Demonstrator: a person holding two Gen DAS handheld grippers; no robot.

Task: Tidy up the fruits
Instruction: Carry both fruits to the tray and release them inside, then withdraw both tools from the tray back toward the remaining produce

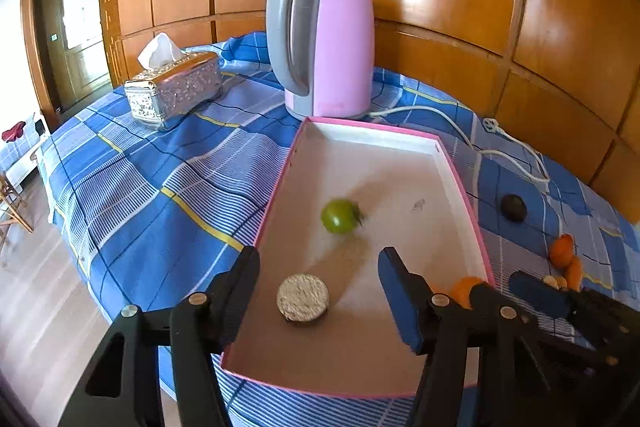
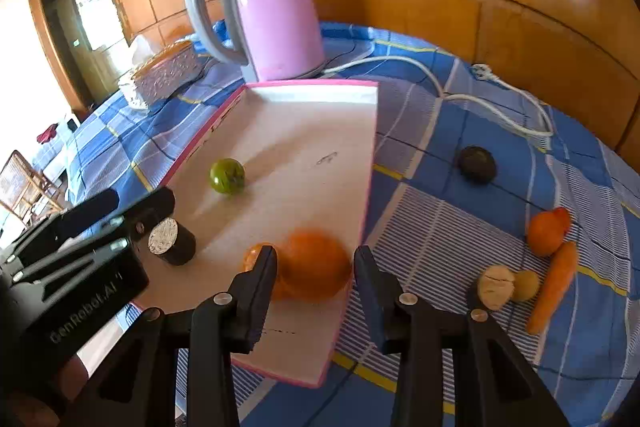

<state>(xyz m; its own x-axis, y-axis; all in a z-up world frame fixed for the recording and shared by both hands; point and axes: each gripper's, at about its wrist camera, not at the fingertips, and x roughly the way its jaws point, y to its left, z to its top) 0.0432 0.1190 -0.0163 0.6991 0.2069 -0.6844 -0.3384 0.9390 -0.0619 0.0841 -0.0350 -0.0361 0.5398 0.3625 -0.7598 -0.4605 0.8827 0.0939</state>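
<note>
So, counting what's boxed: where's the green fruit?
The green fruit lies inside the pink-edged box, mid-floor, beyond the foil-topped jar.

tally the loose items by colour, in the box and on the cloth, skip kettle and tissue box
Orange: 4 – two fruits in the pink-rimmed box, a fruit and a carrot on the cloth
Green: 1 – round fruit in the box
Dark: 2 – foil-topped cylinder in the box, dark round fruit on the cloth
Pale tan: 2 – pieces beside the carrot
Total: 9
</note>
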